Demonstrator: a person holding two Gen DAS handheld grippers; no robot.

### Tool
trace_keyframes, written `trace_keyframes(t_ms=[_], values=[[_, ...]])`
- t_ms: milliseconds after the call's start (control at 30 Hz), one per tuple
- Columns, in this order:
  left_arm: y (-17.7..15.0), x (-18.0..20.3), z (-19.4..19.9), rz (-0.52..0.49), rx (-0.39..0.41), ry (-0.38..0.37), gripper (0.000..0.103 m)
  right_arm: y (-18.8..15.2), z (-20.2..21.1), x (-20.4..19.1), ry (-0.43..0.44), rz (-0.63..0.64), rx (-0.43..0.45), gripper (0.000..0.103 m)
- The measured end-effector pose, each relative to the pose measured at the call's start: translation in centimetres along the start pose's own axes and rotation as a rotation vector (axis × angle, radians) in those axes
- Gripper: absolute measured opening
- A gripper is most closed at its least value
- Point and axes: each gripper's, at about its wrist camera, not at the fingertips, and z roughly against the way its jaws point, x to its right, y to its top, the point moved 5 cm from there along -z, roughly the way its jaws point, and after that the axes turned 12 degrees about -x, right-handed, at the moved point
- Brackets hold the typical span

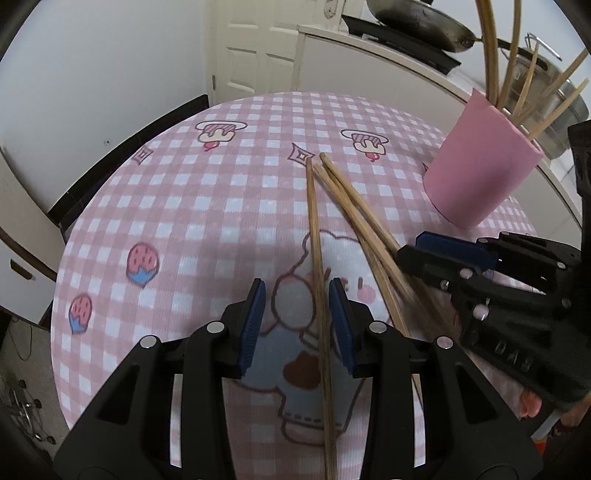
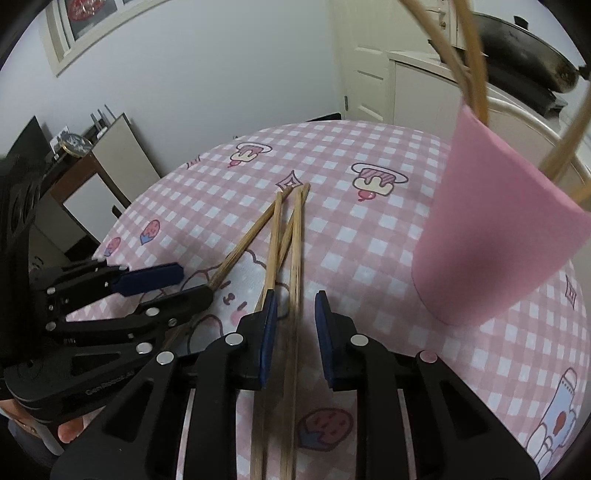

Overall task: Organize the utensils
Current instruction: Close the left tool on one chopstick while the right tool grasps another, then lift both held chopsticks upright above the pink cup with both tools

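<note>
Several wooden chopsticks (image 1: 354, 218) lie loose on the pink checked tablecloth (image 1: 192, 206). One chopstick (image 1: 318, 280) runs between the open jaws of my left gripper (image 1: 297, 321), closer to the right pad. In the right wrist view my right gripper (image 2: 293, 332) is open around another chopstick (image 2: 295, 280), with more chopsticks (image 2: 273, 240) beside its left pad. A pink cup (image 1: 480, 170) holding several upright chopsticks (image 1: 524, 85) stands at the right; it also shows in the right wrist view (image 2: 491, 236). Each gripper appears in the other's view: the right (image 1: 443, 254), the left (image 2: 184, 284).
The round table's edge (image 1: 85, 206) curves close on the left. A white counter (image 1: 369, 55) with a dark wok (image 1: 417, 22) and a steel pot (image 1: 554, 96) stands behind the cup. A white door (image 1: 255, 44) is at the back.
</note>
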Motion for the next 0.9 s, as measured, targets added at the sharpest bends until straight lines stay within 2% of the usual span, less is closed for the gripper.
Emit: trace_keyframes(t_ms=[133, 367, 567, 667, 800, 900], values=[[-0.1, 0.3, 0.0, -0.014, -0.02, 0.008, 0.036, 0.4, -0.3, -0.2, 0.003, 0.002, -0.008, 0.019], [2.4, -0.1, -1.0, -0.013, -0.052, 0.005, 0.036, 1.2, -1.4, 0.5, -0.011, -0.012, -0.034, 0.018], [4.0, -0.2, -1.8, -0.011, -0.057, 0.021, 0.036, 1.8, -1.6, 0.5, -0.033, -0.012, -0.033, 0.009], [4.2, 0.0, -2.0, -0.021, -0.045, 0.045, 0.026, 1.9, -1.6, 0.5, -0.031, -0.015, -0.032, 0.006], [4.5, 0.0, -2.0, -0.013, -0.04, 0.033, 0.008, 1.9, -1.5, 0.5, -0.023, -0.018, -0.025, 0.005], [4.3, -0.9, -1.7, 0.016, -0.03, -0.007, 0.006, 1.6, -0.9, 0.5, 0.001, -0.02, -0.011, 0.005]])
